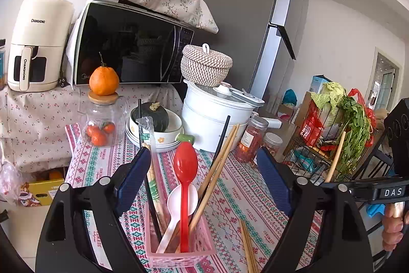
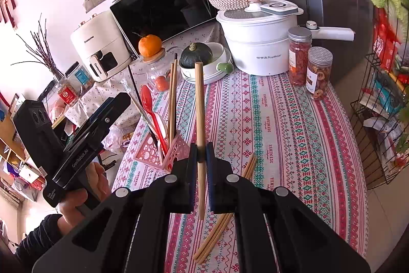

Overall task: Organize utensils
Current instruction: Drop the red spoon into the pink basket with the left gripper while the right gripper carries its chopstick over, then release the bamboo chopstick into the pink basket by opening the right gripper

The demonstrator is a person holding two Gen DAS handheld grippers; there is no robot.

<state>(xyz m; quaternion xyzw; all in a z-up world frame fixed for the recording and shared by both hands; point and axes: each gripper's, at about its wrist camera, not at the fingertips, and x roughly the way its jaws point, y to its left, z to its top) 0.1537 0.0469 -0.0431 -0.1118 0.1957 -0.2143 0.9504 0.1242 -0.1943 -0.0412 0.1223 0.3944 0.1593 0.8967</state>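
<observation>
Fingers of your right gripper (image 2: 202,154) pinch a single wooden chopstick (image 2: 199,104), held upright above the patterned tablecloth (image 2: 281,134). Your left gripper (image 1: 203,170) has its pads spread wide, touching nothing, either side of the pink basket (image 1: 179,256) holding the red spoon (image 1: 184,170), white spoon (image 1: 176,206) and more chopsticks. Loose chopsticks (image 2: 222,196) lie on the cloth near right of the basket.

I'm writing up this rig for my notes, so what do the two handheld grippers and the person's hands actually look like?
Both grippers, left and right, have black angular frames with silver round bolts and dark blue textured finger pads. The right one's body reads "DAS" in white; the left one's reads "GenRobot.AI". Bare hands grip the handles, the left arm in a dark sleeve. No cables visible.
</observation>
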